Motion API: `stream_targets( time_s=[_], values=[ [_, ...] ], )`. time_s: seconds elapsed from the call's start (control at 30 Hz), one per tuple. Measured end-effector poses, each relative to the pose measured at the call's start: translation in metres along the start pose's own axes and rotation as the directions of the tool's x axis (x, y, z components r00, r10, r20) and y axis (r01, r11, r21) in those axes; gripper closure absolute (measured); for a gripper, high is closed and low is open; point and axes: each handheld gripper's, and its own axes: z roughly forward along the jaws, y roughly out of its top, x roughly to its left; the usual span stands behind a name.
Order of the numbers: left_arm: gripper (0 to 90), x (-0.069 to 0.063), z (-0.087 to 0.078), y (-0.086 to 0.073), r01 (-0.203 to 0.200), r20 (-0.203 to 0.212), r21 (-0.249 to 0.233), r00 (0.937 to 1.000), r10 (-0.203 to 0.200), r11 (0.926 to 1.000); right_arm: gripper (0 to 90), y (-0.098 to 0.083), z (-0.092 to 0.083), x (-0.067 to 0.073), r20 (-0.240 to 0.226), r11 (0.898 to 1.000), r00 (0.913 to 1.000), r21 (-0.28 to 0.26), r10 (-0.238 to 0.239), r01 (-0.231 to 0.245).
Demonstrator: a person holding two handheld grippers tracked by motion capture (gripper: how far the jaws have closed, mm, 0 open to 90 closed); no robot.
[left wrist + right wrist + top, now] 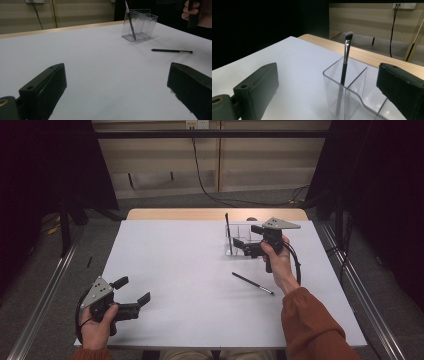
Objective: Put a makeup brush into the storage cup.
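- Right now my right gripper [248,241] hovers at the clear organizer [239,240], which stands on the far right part of the white tabletop [190,270].
- Its jaws are spread wide with nothing between the pads; in the right gripper view they stand to either side of the organizer's near corner, apart from its walls.
- A makeup brush [343,72] stands in the organizer's left compartment as that view shows it, handle down and bristles up, leaning slightly against the wall.
- I see the same brush in the high view as a thin dark stick rising from the organizer's left end, just left of the right gripper.
- A second brush [252,283] lies flat on the tabletop, nearer to me than the organizer and just left of my right forearm, clear of both grippers.
- My left gripper [134,295] is low at the near left corner of the tabletop, well apart from both brushes and the organizer.
- Its jaws are also released wide, over bare tabletop.
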Motion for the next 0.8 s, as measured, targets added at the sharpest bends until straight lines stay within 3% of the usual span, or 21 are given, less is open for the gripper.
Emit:
stream_targets(
  time_s=[0.4, 0.8],
  values=[
    [2.4, 0.001, -0.001, 0.000, 0.000, -0.012, -0.009, 0.9999, 0.000, 1.0000, 3.1, -0.007, -0.032, 0.008, -0.003, 0.999, 0.9992, -0.016, -0.040, 0.040],
    [2.4, -0.001, -0.001, 0.000, 0.000, -0.007, -0.011, 1.0000, 0.000, 0.9999, 1.6, -0.020, -0.066, 0.006, 0.010, 0.999, 0.9999, -0.037, 0.007, -0.006]
  ],
)
